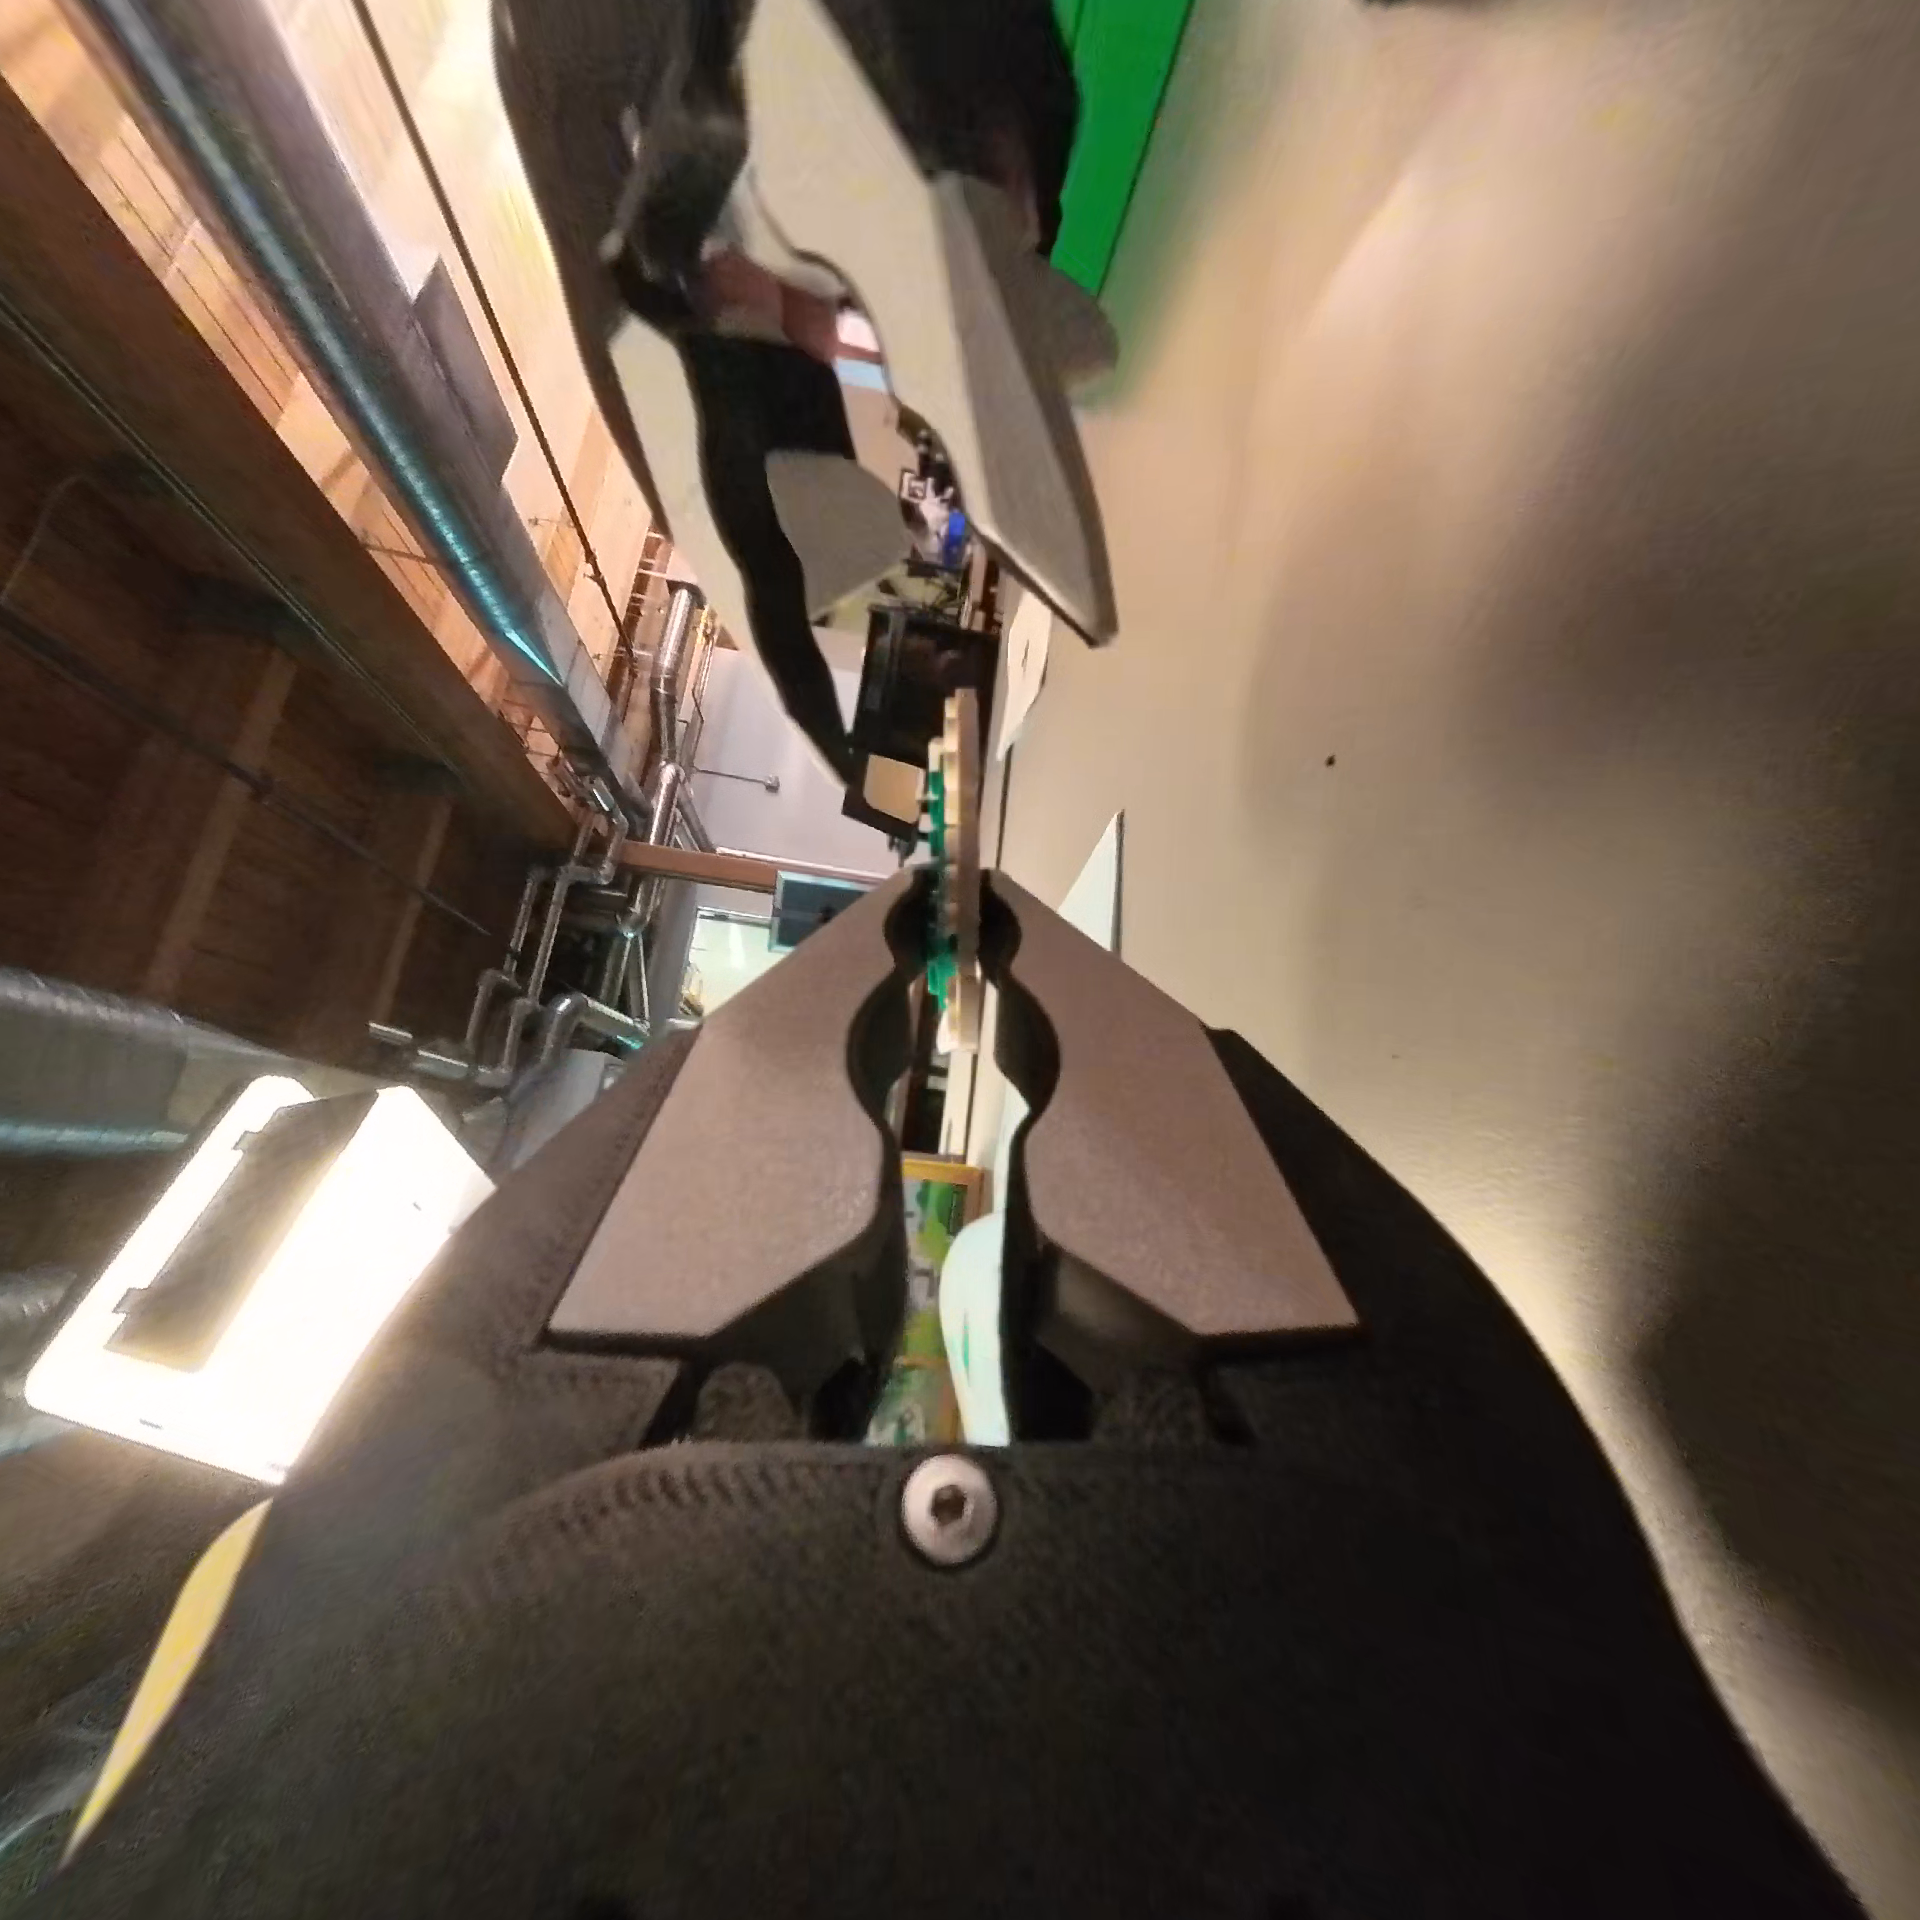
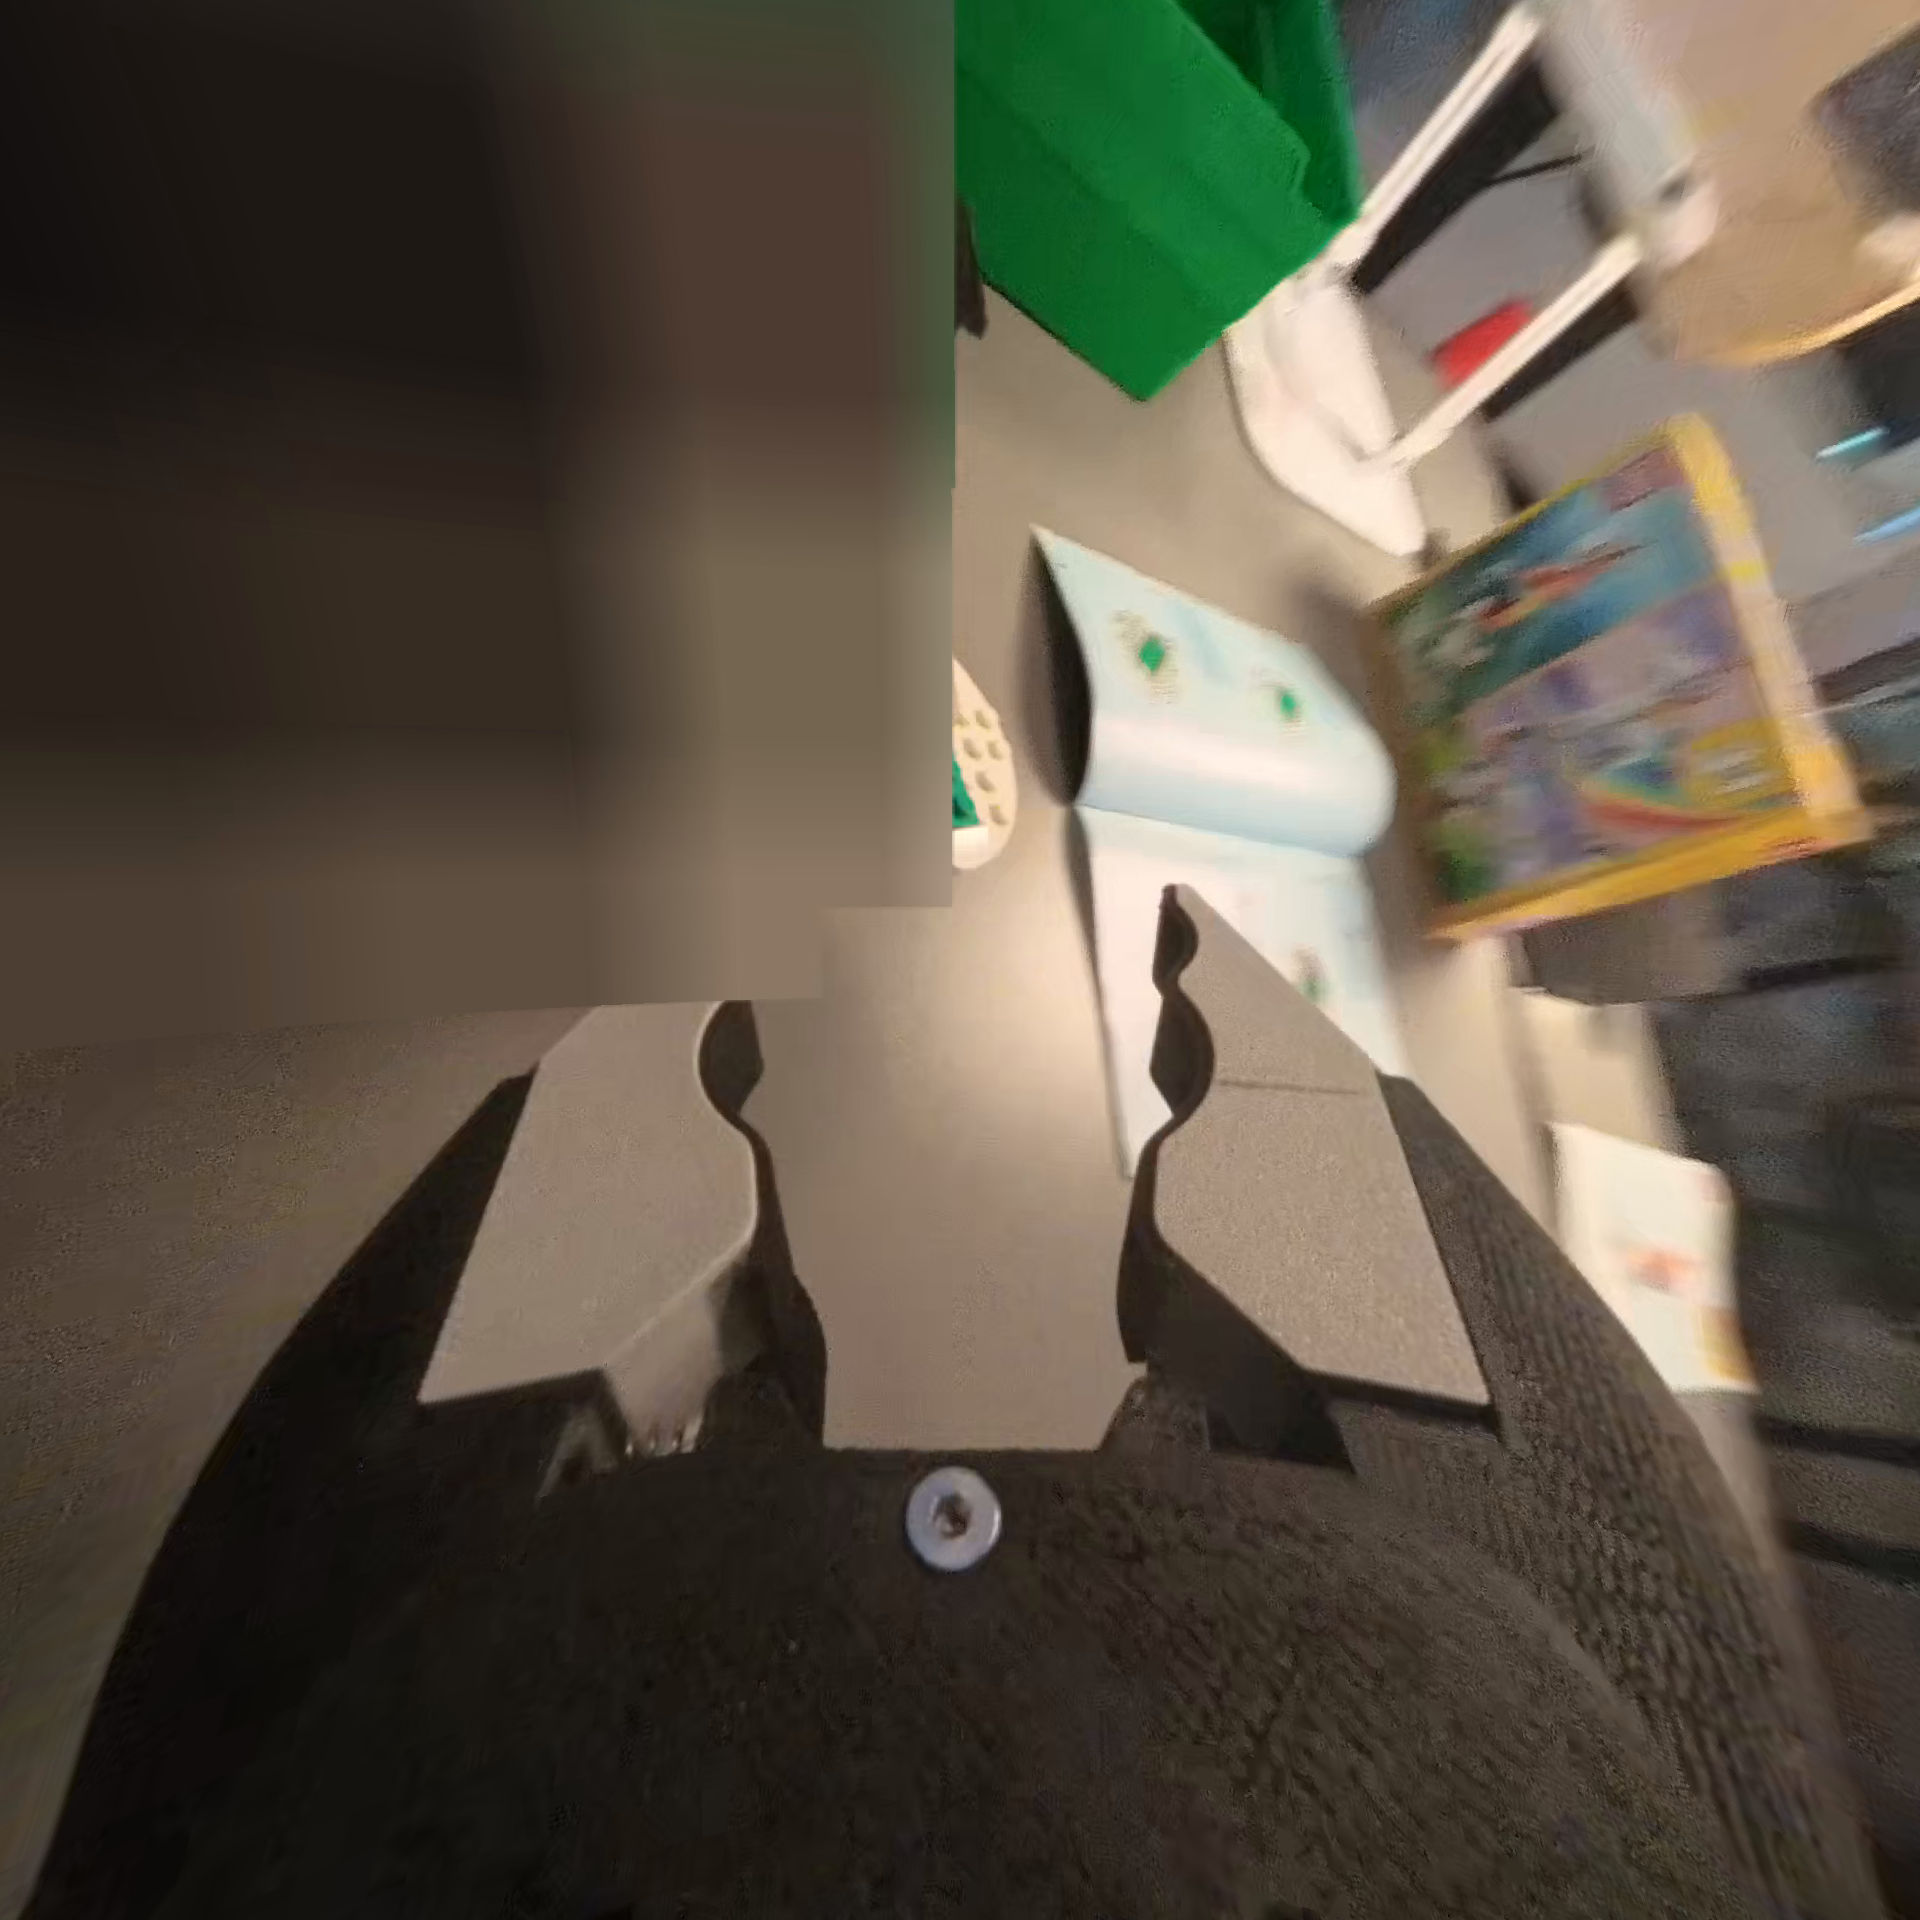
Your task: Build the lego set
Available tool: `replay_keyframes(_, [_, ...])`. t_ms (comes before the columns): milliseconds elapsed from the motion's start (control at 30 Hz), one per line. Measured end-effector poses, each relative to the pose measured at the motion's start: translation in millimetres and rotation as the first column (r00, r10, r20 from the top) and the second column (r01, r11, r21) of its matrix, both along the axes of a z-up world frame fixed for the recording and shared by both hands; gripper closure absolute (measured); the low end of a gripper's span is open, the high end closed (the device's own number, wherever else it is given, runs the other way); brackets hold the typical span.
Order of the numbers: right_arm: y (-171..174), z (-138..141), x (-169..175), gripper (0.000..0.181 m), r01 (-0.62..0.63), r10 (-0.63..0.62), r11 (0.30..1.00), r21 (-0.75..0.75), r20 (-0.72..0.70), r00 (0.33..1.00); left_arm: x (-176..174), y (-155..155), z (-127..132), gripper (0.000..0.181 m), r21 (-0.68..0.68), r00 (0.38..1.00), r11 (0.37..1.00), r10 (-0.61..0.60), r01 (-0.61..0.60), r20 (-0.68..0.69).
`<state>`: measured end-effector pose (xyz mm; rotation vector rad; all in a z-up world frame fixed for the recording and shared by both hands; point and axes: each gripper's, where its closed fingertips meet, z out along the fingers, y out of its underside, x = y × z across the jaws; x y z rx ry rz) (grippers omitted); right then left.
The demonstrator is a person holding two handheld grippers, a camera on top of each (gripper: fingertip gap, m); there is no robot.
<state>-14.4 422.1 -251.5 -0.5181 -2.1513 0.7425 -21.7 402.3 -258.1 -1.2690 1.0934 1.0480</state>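
The left gripper (image 1: 956, 904) is clenched on a flat Lego assembly (image 1: 964, 821) of white and green pieces, held edge-on above the desk (image 1: 1455, 831). The right gripper (image 2: 961, 997) hangs released over the desk, its fingers wide apart. An open instruction booklet (image 2: 1226, 748) lies beyond it, beside the colourful Lego box (image 2: 1600, 686).

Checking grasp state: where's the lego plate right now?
Left wrist view, centre: the lego plate is clamped edge-on in the left gripper, off the table, with the open right gripper beyond it.
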Motion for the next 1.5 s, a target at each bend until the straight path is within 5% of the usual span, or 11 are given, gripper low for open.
replay_keyframes(267, [3.7, -14.4, -8.3, 0.132, 0.169, -0.050, 0.860, 0.481, -0.251, 0.967, -1.7, 0.7, -0.6, 0.174, -0.011, 1.000, 1.000, 0.008, -0.008, 0.024])
replay_keyframes(567, [-0.9, -11.9, -16.4, 0.173, 0.220, -0.040, 0.812, 0.541, -0.325, 0.945, -0.5, 1.0, -5.2, 0.174, -0.039, 0.999, 0.999, 0.001, 0.001, 0.033])
replay_keyframes(1000, [1.0, -17.6, -14.9, 0.176, 0.251, -0.032, 0.678, 0.691, -0.314, 0.949, 0.3, 1.3, -11.3, 0.174, -0.114, 0.993, 0.994, 0.013, 0.000, 0.120])
replay_keyframes(1133, [0.4, -20.2, -16.5, 0.175, 0.248, -0.108, 0.830, 0.500, -0.292, 0.950, -1.5, 3.0, -12.9, 0.174, -0.122, 0.992, 0.993, 0.025, -0.009, 0.125])
replay_keyframes(1200, [3.1, -24.6, -14.9, 0.133, 0.250, -0.179, 0.904, 0.348, -0.225, 0.958, -3.5, 4.1, -10.1, 0.174, -0.109, 0.991, 0.994, 0.034, -0.019, 0.131])
replay_keyframes(1267, [15.0, -25.4, -16.0, 0.110, 0.295, -0.246, 0.925, 0.238, -0.215, 0.945, -6.5, 4.0, -10.2, 0.174, -0.110, 0.991, 0.994, 0.042, -0.028, 0.130])
replay_keyframes(1400, [25.4, -10.2, -16.1, 0.100, 0.253, -0.249, 0.967, -0.028, -0.313, 0.916, -9.4, 4.5, -10.1, 0.174, -0.111, 0.990, 0.993, 0.054, -0.040, 0.131])
replay_keyframes(1500, [58.3, 25.7, -18.3, 0.100, 0.262, -0.384, 0.913, -0.313, -0.440, 0.812, -13.5, 5.9, -15.0, 0.174, -0.134, 0.991, 0.989, 0.080, -0.065, 0.108])
